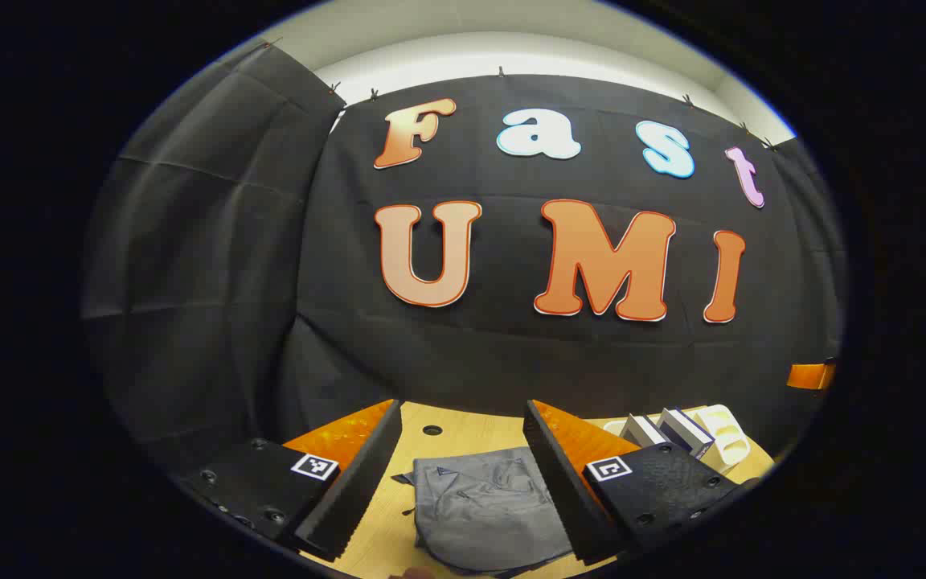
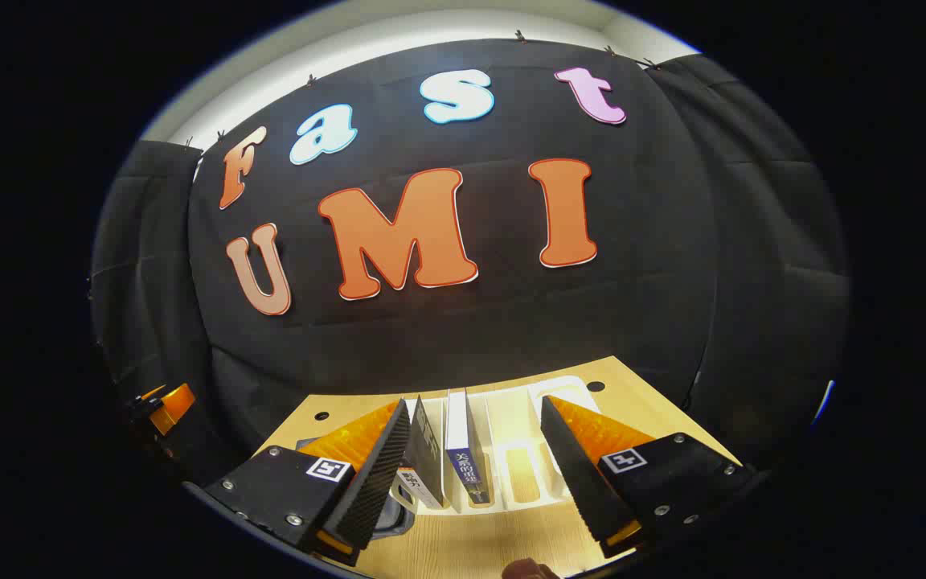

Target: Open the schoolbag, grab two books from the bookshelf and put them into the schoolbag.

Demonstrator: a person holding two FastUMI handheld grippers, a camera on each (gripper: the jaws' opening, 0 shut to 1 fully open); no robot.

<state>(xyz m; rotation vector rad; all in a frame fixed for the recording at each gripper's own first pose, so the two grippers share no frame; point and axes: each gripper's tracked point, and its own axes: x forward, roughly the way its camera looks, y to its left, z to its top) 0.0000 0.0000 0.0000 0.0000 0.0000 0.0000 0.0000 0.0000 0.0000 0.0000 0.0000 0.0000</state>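
We see the wooden table (image 1: 463, 430) carrying everything. The grey schoolbag (image 1: 483, 507) lies flat on it, looking unopened, so we judge the task has barely begun. Beside it sits the white bookshelf (image 2: 523, 458), whose slots keep two books (image 2: 460, 450) standing on edge, spines toward us, easy to pinch.

Our left gripper (image 1: 463, 482) hovers above the schoolbag, fingers spread wide with the bag between them but not touched, seemingly lined up to work the opening. Our right gripper (image 2: 475, 474) faces the bookshelf, held level and tipped slightly down, fingers likewise apart and gripping nothing; the books stand between them, close to its left finger.
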